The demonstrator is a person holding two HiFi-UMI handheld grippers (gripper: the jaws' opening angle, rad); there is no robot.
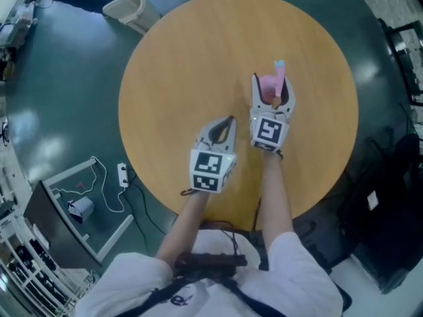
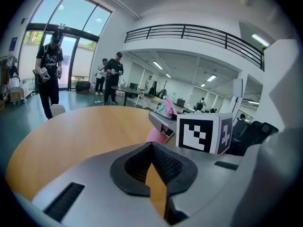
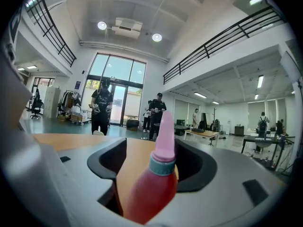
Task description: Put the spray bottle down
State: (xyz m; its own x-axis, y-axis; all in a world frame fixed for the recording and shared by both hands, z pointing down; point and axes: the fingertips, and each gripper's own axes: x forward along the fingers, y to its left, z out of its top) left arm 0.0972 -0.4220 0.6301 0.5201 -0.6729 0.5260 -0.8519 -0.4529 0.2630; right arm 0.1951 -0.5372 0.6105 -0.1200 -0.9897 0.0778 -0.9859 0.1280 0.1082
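Right gripper (image 3: 154, 144) first: I'm keeping its jaws spread wide, and the spray bottle (image 3: 150, 193) is standing upright between them, not squeezed. On one side I'm seeing a strip of bare table (image 1: 178, 65) between the pad and the bottle. The body is red-pink, with a grey-blue collar and a pale pink nozzle pointing straight up. From the head view it's sitting over the table a bit right of the middle. Its base is hidden by the gripper, so I can't tell for sure that it's resting on the wood, but it's looking that way from the left gripper view.

Left gripper (image 2: 152, 148): the jaws are closed tip to tip with nothing in them, just a thin wedge of table showing behind the tips. I'm holding it over the table on the side nearest me, tilted down, just beside the right one.

Off the table, a pale bin (image 1: 132, 8) is sitting on the dark green floor past the far left edge. A white power strip (image 1: 123, 174) is lying on the floor by the left edge. A few people (image 3: 102, 105) are standing well beyond the far side of the table, by the big windows.
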